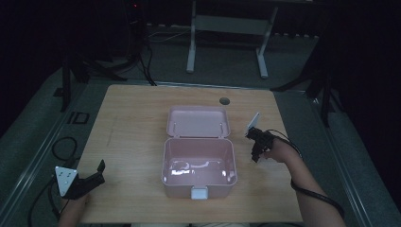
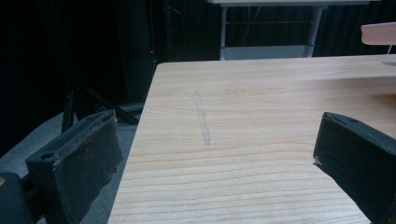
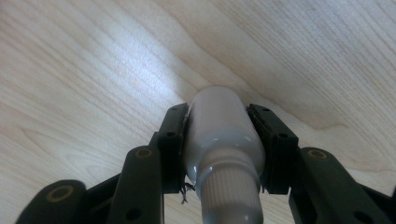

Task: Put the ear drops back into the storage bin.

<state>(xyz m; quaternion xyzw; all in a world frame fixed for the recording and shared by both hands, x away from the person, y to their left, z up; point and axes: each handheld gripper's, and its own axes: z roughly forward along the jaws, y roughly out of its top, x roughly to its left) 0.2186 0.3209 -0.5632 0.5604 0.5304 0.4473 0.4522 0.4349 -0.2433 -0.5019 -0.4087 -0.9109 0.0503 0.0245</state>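
Two black fingers of the right gripper (image 3: 224,140) pinch a small pale bottle (image 3: 223,140), one pad pressed on each flank of its body. Its ribbed cap (image 3: 231,196) points back toward the gripper's body, and the rounded base sticks out just past the fingertips. Bare wood of the bench (image 3: 93,70) lies beyond the bottle; whether the base touches the wood or hangs just above it cannot be told from the right gripper view. In the high view the right gripper (image 1: 256,147) points down at the bench to the right of an open pink box (image 1: 199,163), near it but apart from it, with the person's right hand (image 1: 280,150) behind it. At that distance the bottle is too small to make out between the fingers.

The left gripper (image 2: 210,154) has its fingers spread wide, with nothing but bare wood between them. A faint pale streak (image 2: 202,119) on the bench runs away from the gap between the fingers, straight ahead of them. In the high view the left gripper (image 1: 94,172) sits near the front left corner of the bench, well apart from the box, its fingers aimed toward the box side.

The box has its lid (image 1: 198,121) swung back flat on the bench behind the tub, and a pale latch (image 1: 199,192) sits on the near wall.
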